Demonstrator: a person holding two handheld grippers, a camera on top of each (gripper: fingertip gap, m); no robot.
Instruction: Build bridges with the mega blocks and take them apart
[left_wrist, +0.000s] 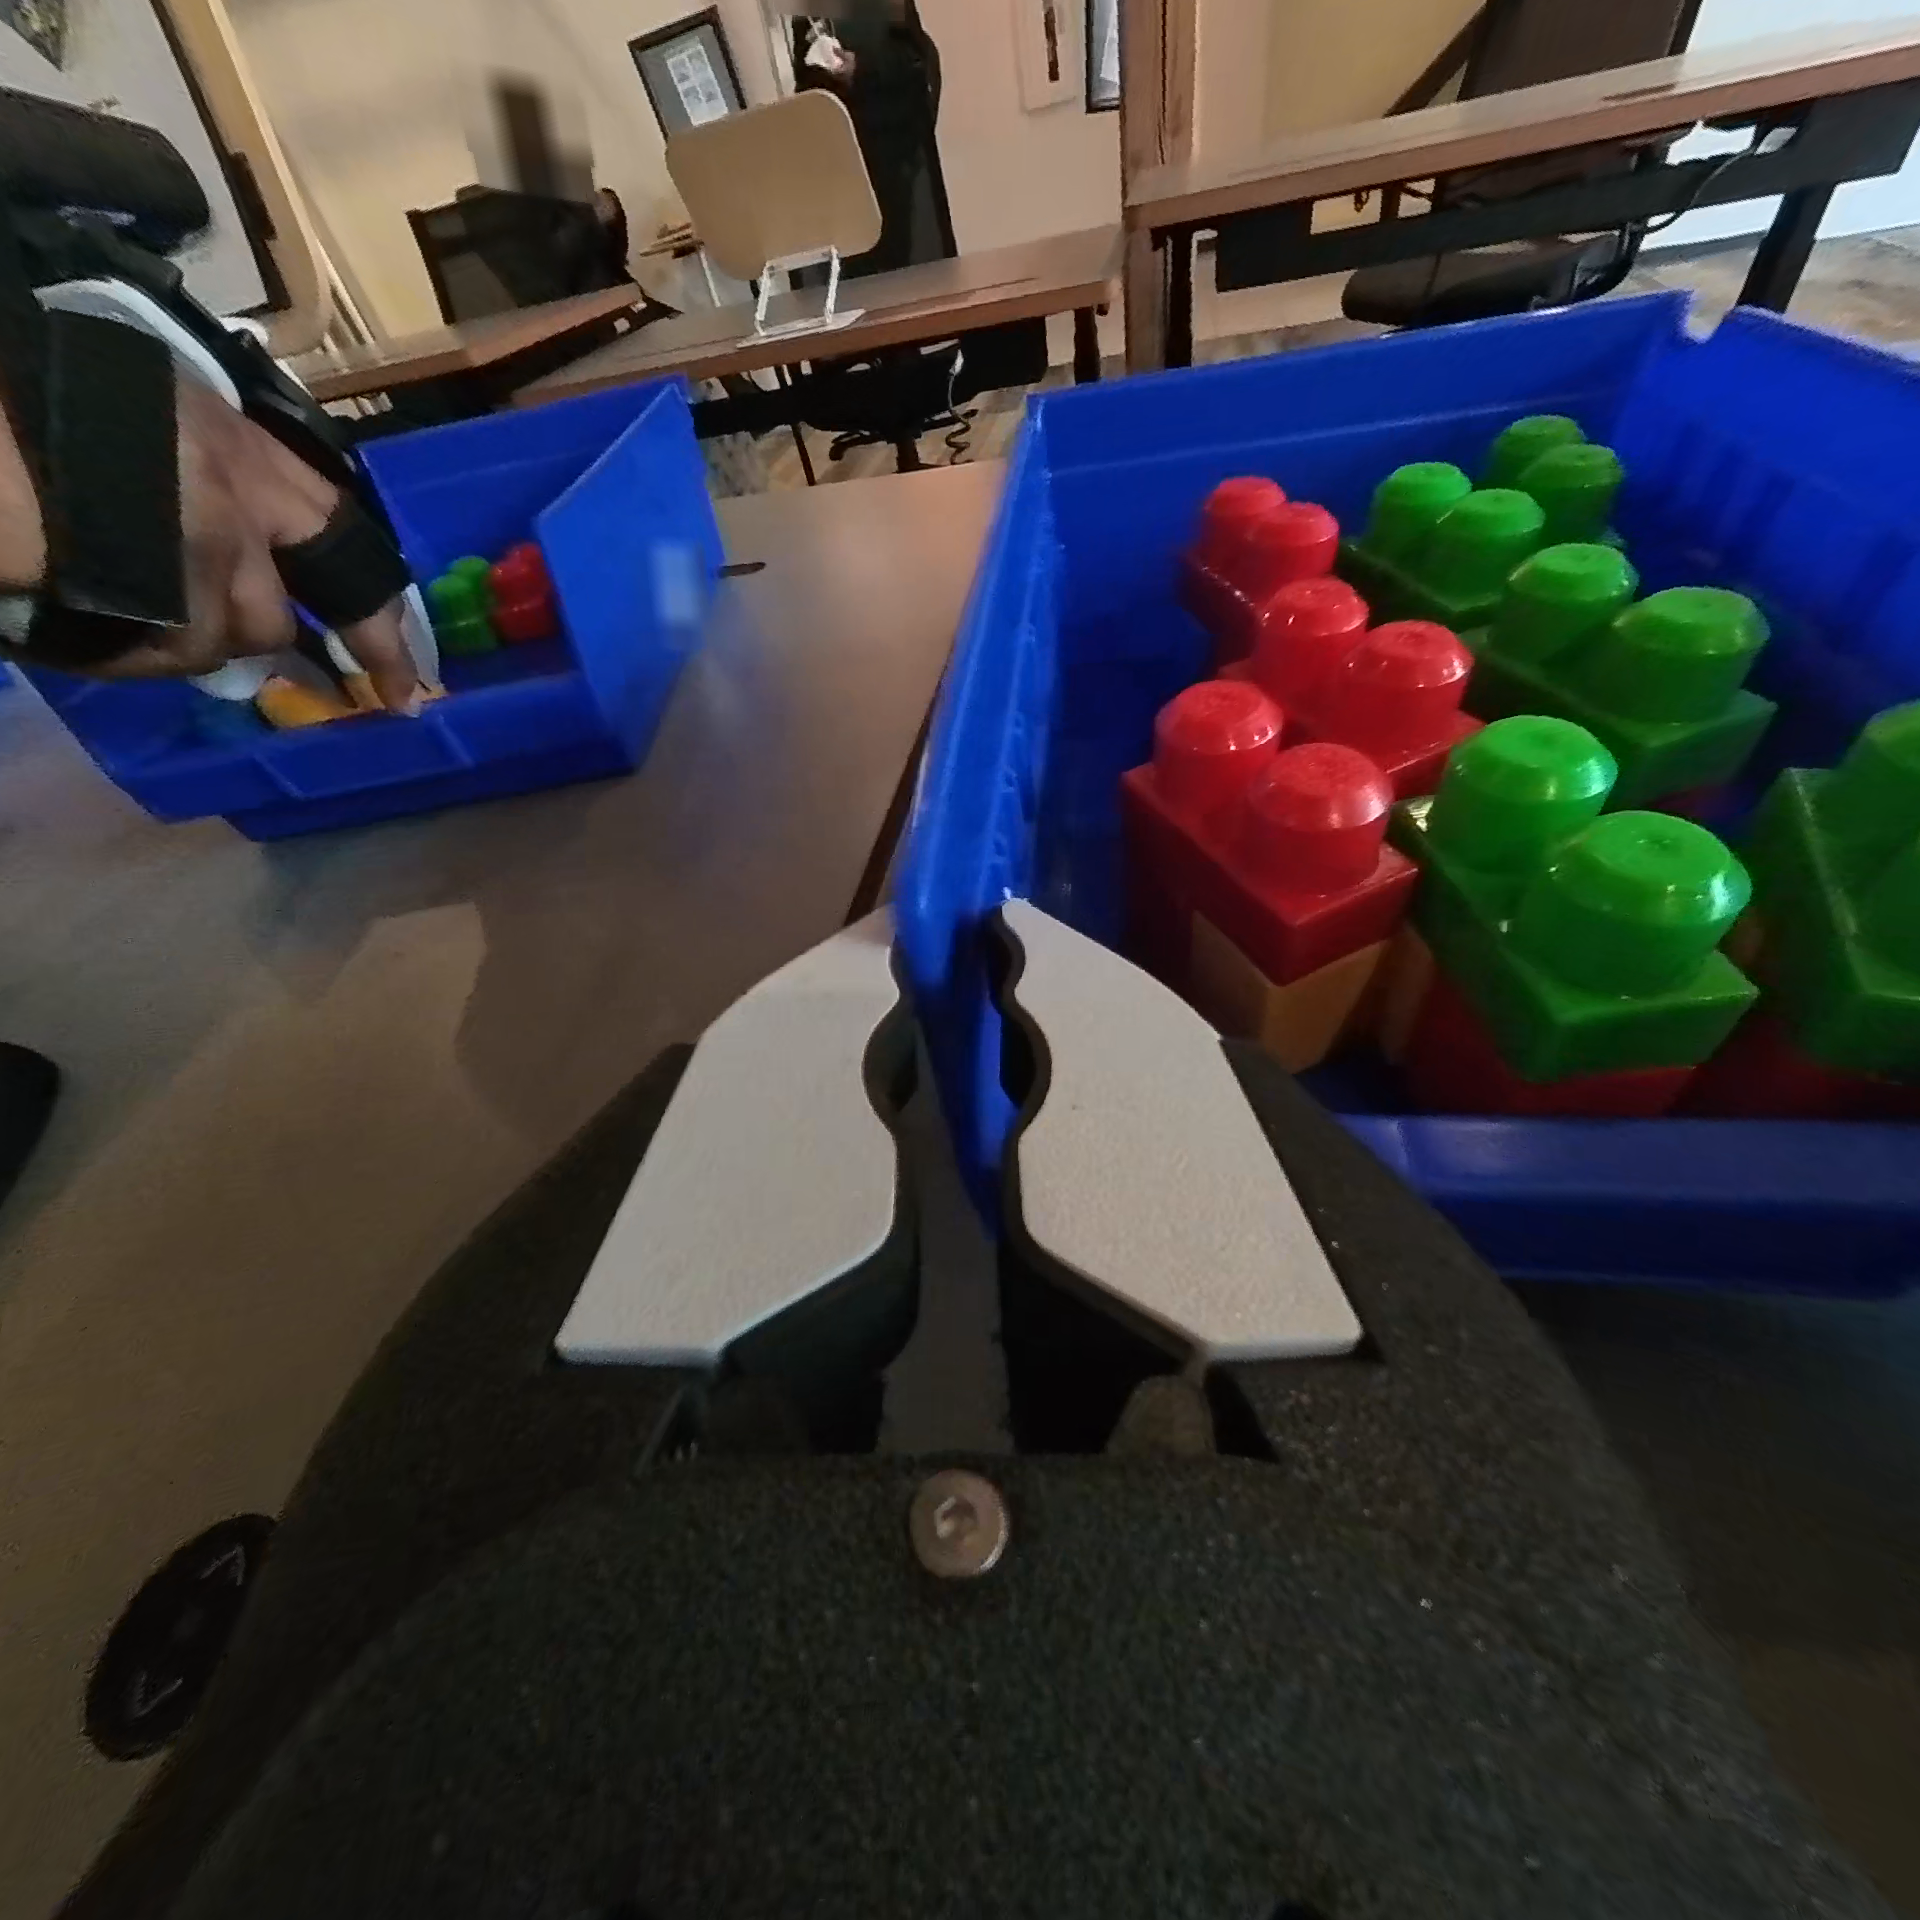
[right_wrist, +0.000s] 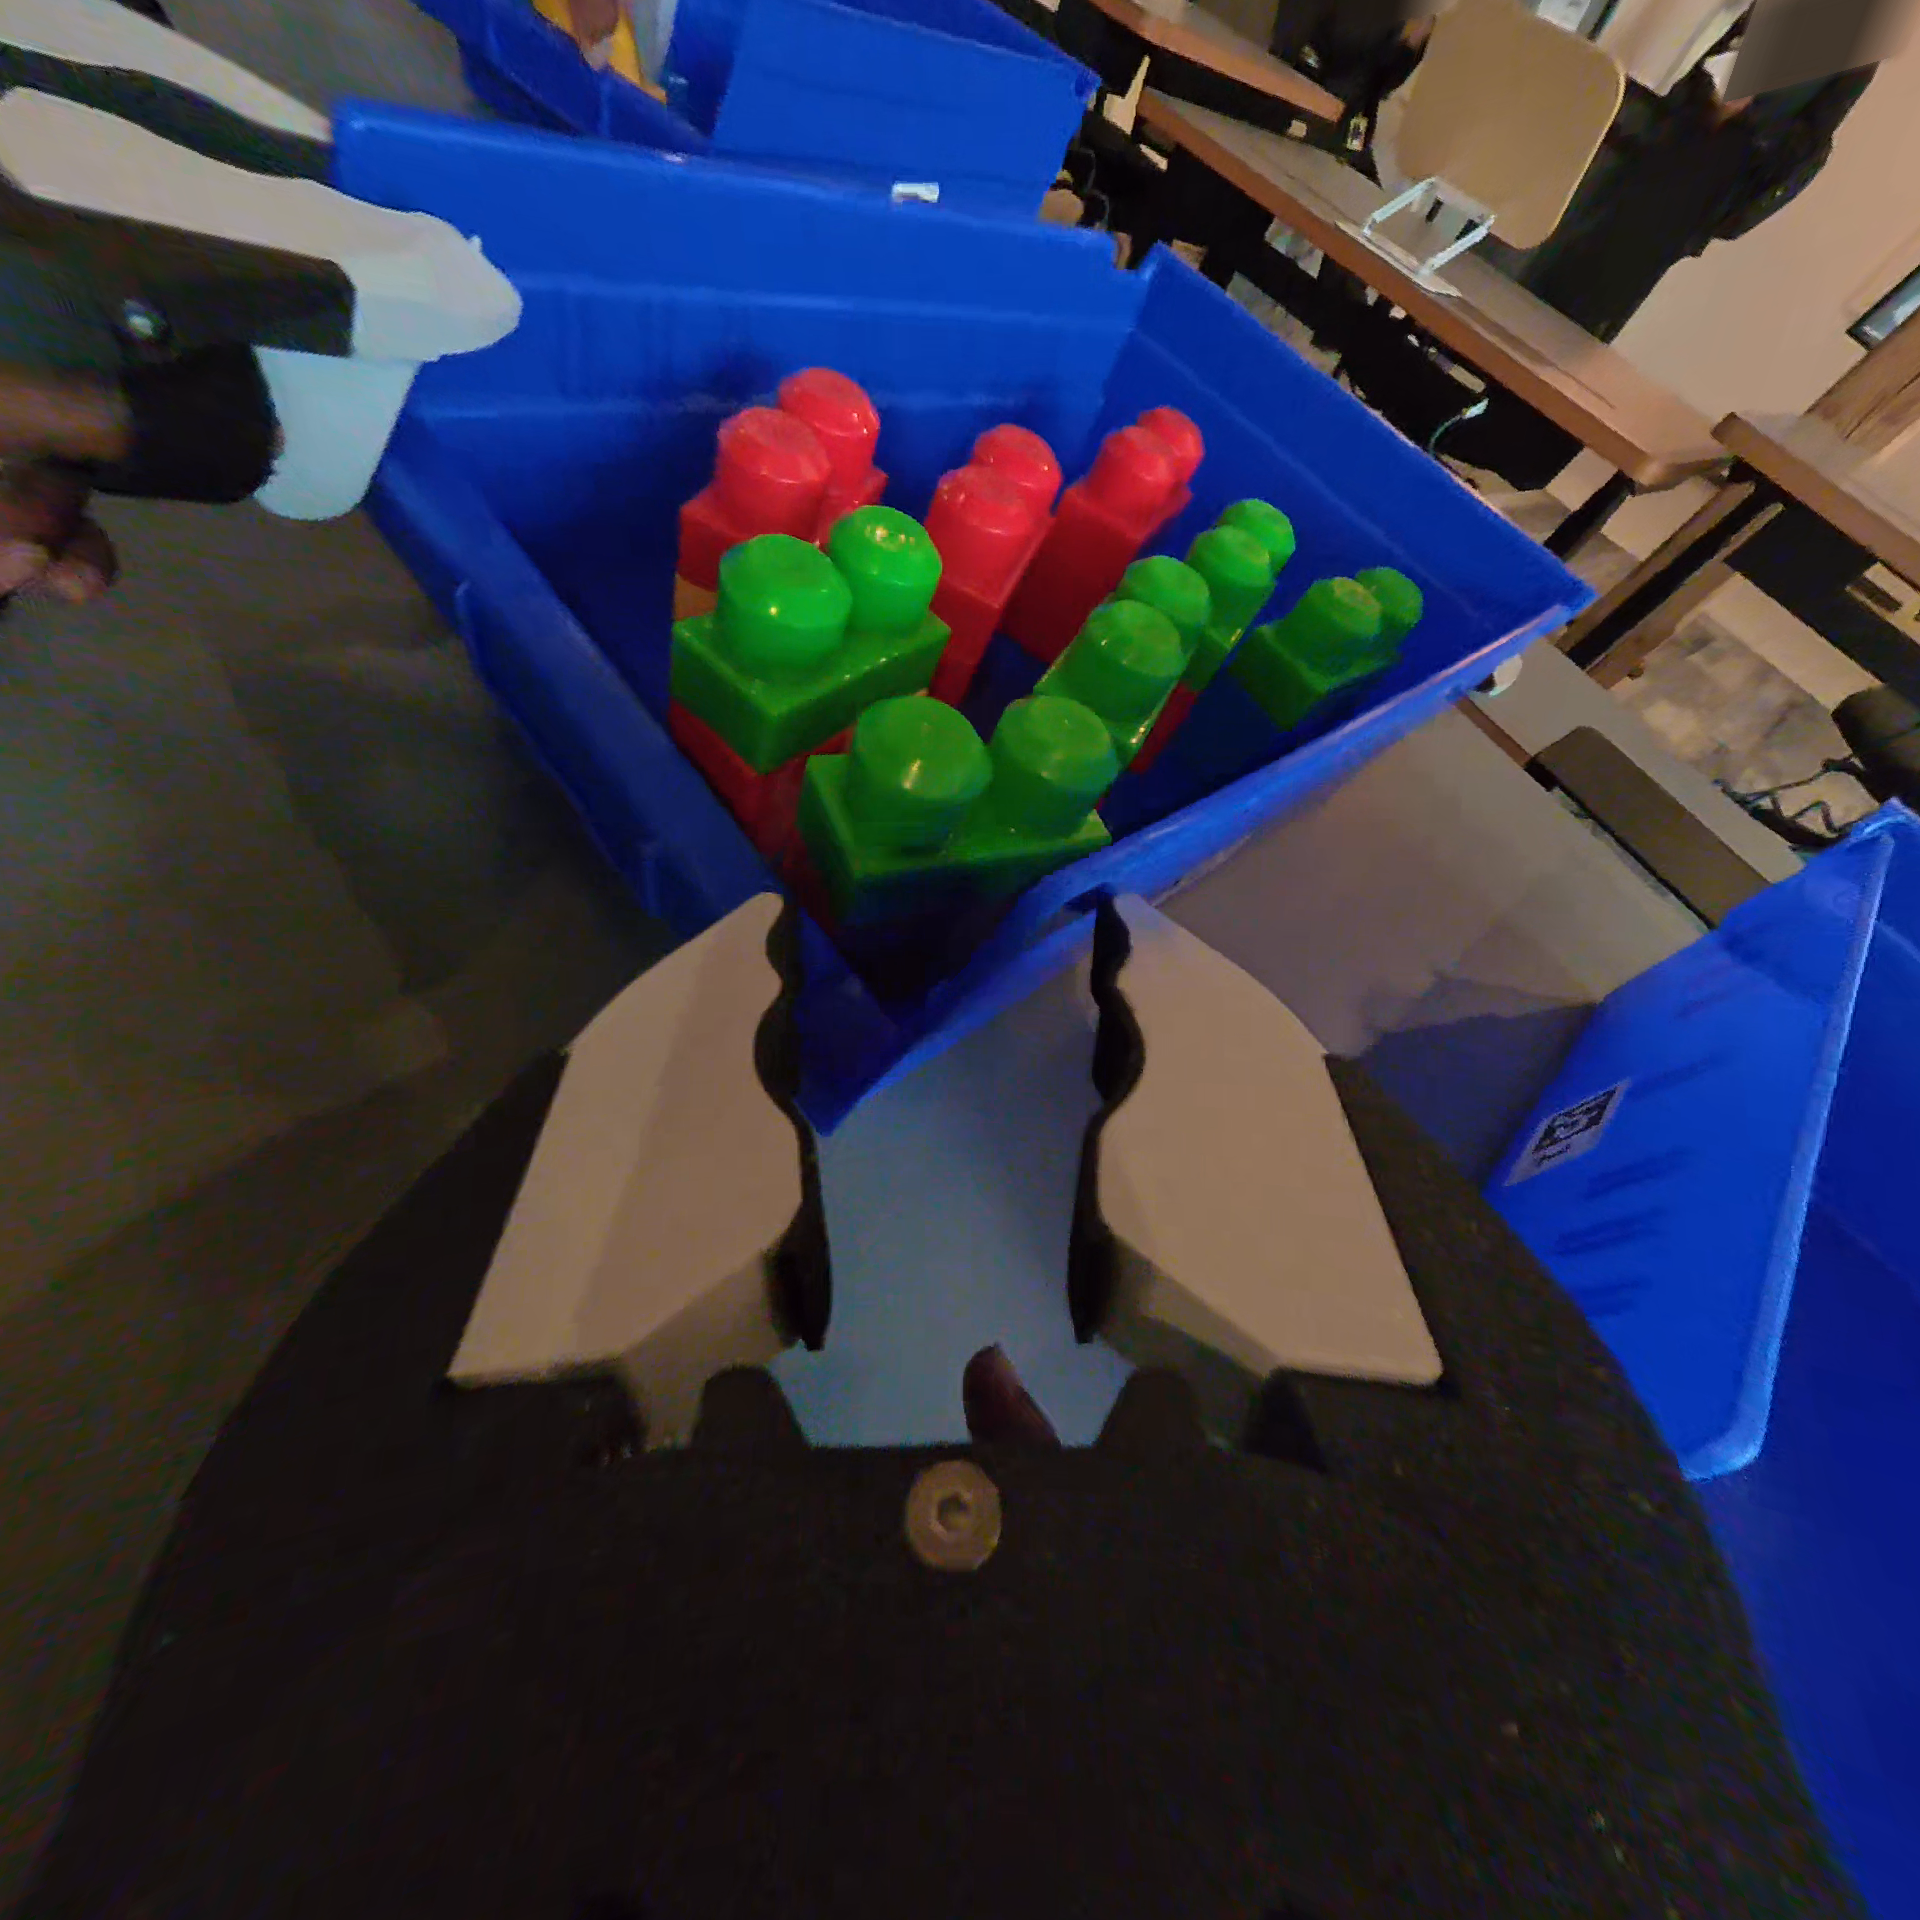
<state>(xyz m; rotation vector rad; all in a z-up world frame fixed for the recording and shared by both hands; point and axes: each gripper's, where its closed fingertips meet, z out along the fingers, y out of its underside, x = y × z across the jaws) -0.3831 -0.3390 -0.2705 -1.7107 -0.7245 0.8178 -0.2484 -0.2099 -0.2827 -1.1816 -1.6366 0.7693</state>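
1. The left gripper (left_wrist: 948, 925) is seen clamped on the blue bin's (left_wrist: 1351, 431) side wall.
2. The right gripper (right_wrist: 940, 914) is held apart, apparently straddling the bin's corner.
3. Red blocks (right_wrist: 790, 468) and green blocks (right_wrist: 821, 634) are stacked inside the bin.

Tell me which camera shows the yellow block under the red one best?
The left wrist view: the yellow block sits close and sharp under the near red block in the bin. The right wrist view shows only a dim yellowish sliver beneath a red block, mostly hidden by green ones.
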